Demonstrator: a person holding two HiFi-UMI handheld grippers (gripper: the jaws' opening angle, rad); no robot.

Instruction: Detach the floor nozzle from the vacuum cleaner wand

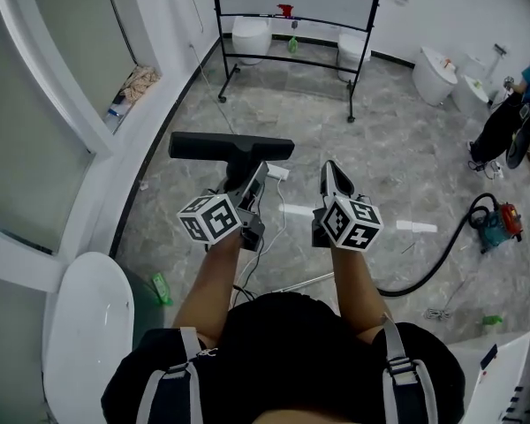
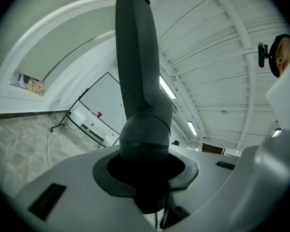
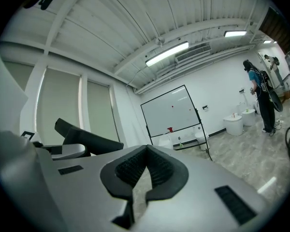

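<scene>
The black floor nozzle [image 1: 230, 147] hangs in the air in front of me, apart from the wand. My left gripper [image 1: 252, 179] is shut on its neck. In the left gripper view the neck [image 2: 137, 81] fills the space between the jaws of the left gripper [image 2: 145, 170], and the head stands upward. My right gripper [image 1: 334, 173] is level beside it, shut, with nothing in it. In the right gripper view the right gripper [image 3: 145, 170] shows closed pads, and the nozzle [image 3: 87, 139] is off to the left. The metal wand [image 1: 307, 281] lies on the floor under my arms.
A black hose [image 1: 433, 268] runs over the tiles to the vacuum cleaner [image 1: 499, 222] at right. A whiteboard on a wheeled stand [image 1: 291, 16] and toilets [image 1: 250, 38] stand at the back. A person [image 1: 512, 122] is at far right. A curved white wall [image 1: 97, 175] runs along the left.
</scene>
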